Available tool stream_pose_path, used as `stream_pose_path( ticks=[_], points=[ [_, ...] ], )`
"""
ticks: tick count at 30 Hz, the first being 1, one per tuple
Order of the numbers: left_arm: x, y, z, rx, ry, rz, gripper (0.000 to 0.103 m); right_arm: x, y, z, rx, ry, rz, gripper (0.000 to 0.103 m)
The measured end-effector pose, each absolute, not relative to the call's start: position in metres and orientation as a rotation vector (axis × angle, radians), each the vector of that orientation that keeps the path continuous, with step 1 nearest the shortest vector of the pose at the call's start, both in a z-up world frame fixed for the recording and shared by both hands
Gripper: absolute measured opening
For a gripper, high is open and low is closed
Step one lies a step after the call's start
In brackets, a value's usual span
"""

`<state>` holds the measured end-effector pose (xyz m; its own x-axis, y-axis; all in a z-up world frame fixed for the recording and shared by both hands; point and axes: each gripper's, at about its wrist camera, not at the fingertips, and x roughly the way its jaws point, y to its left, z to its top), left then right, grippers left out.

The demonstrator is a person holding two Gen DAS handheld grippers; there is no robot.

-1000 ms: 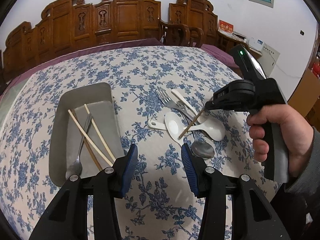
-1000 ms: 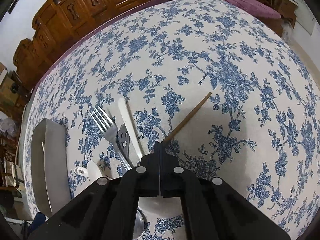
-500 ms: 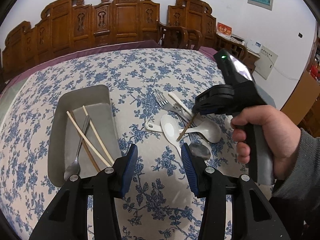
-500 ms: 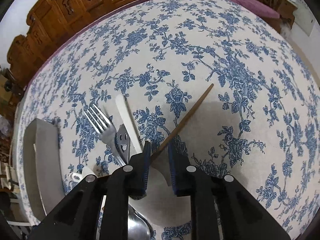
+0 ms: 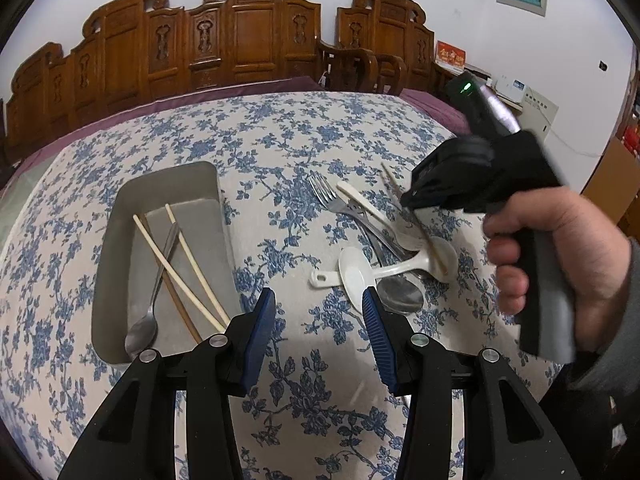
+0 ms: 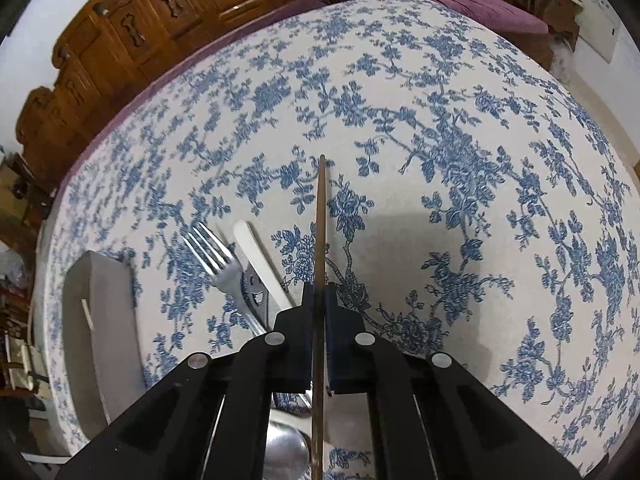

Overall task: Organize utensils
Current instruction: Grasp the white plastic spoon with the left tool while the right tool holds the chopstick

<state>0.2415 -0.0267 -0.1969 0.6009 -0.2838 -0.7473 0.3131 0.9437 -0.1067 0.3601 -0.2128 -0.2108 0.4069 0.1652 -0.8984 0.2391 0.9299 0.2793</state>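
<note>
A grey tray (image 5: 120, 208) on the left holds two pale chopsticks (image 5: 188, 264), a brown one and a metal spoon (image 5: 141, 334). To its right lies a pile: a fork (image 5: 324, 190), white ceramic spoons (image 5: 356, 270) and a metal spoon (image 5: 400, 294). My right gripper (image 6: 319, 292) is over the pile, its jaws closing onto a brown chopstick (image 6: 321, 216) that runs straight out between the pads. In the left wrist view the right gripper (image 5: 408, 202) is held by a hand. My left gripper (image 5: 319, 300) hangs open over bare cloth with nothing in it.
The table wears a blue-flowered cloth (image 5: 280, 140). Carved wooden chairs (image 5: 240, 40) line the far side. A fork (image 6: 212, 252) and a white handle (image 6: 260, 260) lie just left of my right fingers. The tray's edge (image 6: 96, 320) is at the far left.
My right gripper opened briefly around the brown chopstick and closed again. The chopstick now points straight ahead instead of slanting right. The left gripper has stayed put.
</note>
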Motion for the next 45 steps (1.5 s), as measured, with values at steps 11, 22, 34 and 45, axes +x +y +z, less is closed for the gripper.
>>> stream_pose_path(
  ticks=[11, 22, 34, 45],
  points=[
    [0.237, -0.057, -0.215, 0.052, 0.925, -0.338, 0.043, 0.312, -0.225, -0.169, 0.269, 1.061, 0.126, 0.006],
    [0.259, -0.076, -0.239, 0.029, 0.999, -0.298, 0.043, 0.253, -0.243, -0.175, 0.204, 1.036, 0.230, 0.006],
    [0.294, -0.080, -0.260, -0.030, 1.060, -0.235, 0.018, 0.236, -0.249, -0.189, 0.196, 1.042, 0.263, 0.006],
    [0.294, -0.079, -0.253, -0.025, 1.028, -0.256, 0.002, 0.235, -0.244, -0.190, 0.183, 1.039, 0.269, 0.006]
  ],
)
